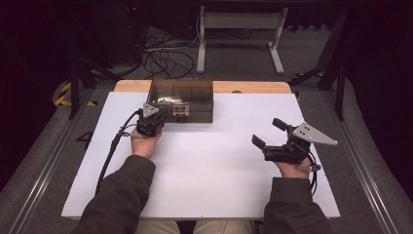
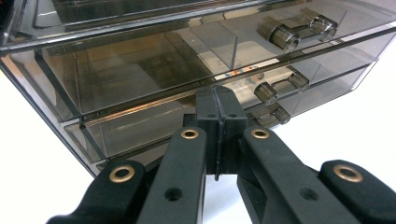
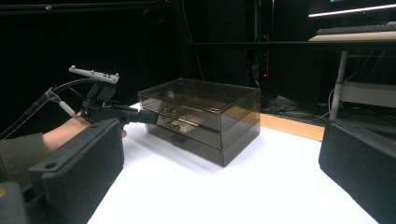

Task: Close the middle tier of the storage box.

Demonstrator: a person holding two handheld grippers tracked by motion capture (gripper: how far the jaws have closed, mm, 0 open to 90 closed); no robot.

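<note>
A: Drawers – where's the unit sitting?
B: Smoky see-through drawer box (image 1: 181, 100) at the far side of the white worktop (image 1: 214, 175), left of centre, just in front of the wooden edge strip (image 1: 253, 87). Three drawers stacked, each w/ a small round-ended handle (image 2: 280, 87) on the front

A: Left gripper?
B: Left gripper (image 1: 150, 122) is right up against the box's front left corner. In the left gripper view its fingers (image 2: 219, 112) are pressed together, nothing between them, tips at the front of the lower drawers, left of the handles. Can't tell if they actually touch the plastic

A: And the right one?
B: Right gripper (image 1: 267, 133) is well apart from the box, over the right half of the worktop, held in the person's hand (image 1: 291, 168), grey plate on top. Fingers (image 3: 79, 172) spread wide, empty; the box sits between them in the right gripper view, far off

A: Anything inside the box?
B: Some small bits in the middle drawer, too unclear to say what
</note>
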